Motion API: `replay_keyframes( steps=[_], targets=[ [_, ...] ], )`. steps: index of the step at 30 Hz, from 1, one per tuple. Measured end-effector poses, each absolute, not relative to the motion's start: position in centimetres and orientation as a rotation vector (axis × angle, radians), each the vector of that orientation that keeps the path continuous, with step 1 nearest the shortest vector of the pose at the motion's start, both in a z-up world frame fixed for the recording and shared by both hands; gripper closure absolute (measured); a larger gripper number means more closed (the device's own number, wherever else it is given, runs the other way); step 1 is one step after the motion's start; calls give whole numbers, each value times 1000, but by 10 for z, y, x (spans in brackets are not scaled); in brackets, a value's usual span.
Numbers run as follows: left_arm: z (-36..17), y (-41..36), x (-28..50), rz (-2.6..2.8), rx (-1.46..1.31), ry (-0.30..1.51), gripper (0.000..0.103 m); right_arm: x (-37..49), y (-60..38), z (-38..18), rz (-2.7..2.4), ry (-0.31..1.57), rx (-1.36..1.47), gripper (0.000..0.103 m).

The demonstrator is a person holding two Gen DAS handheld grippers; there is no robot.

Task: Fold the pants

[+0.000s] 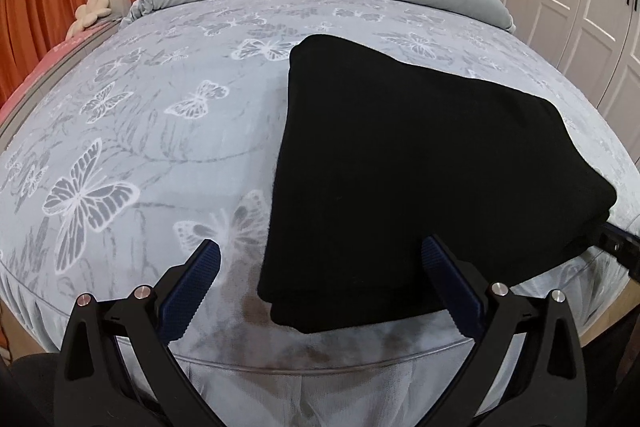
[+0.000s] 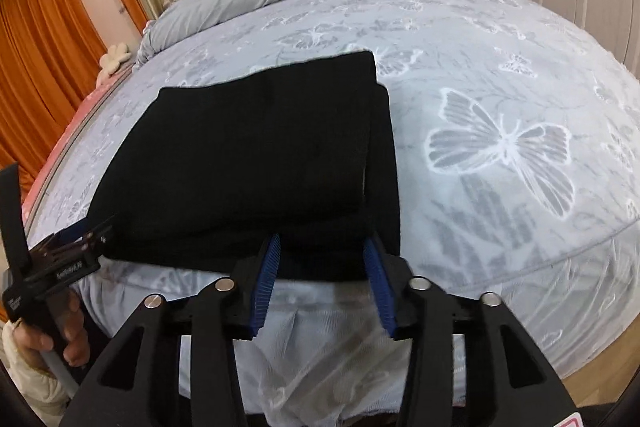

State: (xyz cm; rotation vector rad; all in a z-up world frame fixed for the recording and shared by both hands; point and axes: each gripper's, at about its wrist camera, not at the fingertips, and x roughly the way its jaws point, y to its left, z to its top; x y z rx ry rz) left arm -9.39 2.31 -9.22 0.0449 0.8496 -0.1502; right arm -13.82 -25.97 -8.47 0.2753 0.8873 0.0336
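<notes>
The black pants lie folded into a thick, squarish stack of several layers near the foot edge of the bed, with stacked fold edges showing along the near side and one lower layer sticking out at the right. The left hand-held gripper is wide open and holds nothing, its right finger over the near edge of the stack. The right hand-held gripper is partly open at the stack's near right corner, gripping nothing.
</notes>
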Motion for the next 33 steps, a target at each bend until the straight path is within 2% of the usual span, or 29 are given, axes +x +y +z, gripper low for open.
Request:
replay_keyframes(
  steps=[1,6,9,11,13,14,18,23,24,25,26,28,31,33],
  targets=[
    [-92,23,-94,-150,49,848,5,-137,-260,-84,60,884,288,98],
    [-91,19,-96,-149,75,832,5,-144,-262,-66,44,813,285,99],
    [-92,18,-96,-157,90,829,5,-135,-274,-103,17,929,325,102],
    [-92,18,-96,-153,93,830,5,-141,-279,-97,19,907,372,101],
    [-92,20,-95,-153,82,835,5,-148,-284,-84,-7,859,396,88],
    [-92,21,-94,-154,75,839,5,-151,-287,-78,-23,842,405,88],
    [-91,21,-96,-153,77,838,5,-158,-289,-52,-22,757,392,88],
    [-92,18,-96,-143,90,835,5,-135,-262,-44,43,762,269,89],
    [-92,18,-96,-141,91,834,5,-126,-260,-51,44,787,257,92],
    [-92,18,-95,-140,93,834,5,-122,-260,-60,26,807,244,101],
    [-92,17,-95,-140,95,833,5,-118,-263,-71,-3,835,233,103],
    [-92,17,-95,-148,97,834,5,-116,-277,-87,9,847,303,103],
    [-93,16,-95,-146,106,830,5,-119,-280,-78,24,852,329,103],
    [-93,17,-94,-147,93,838,5,-123,-278,-70,27,837,329,97]
  ],
)
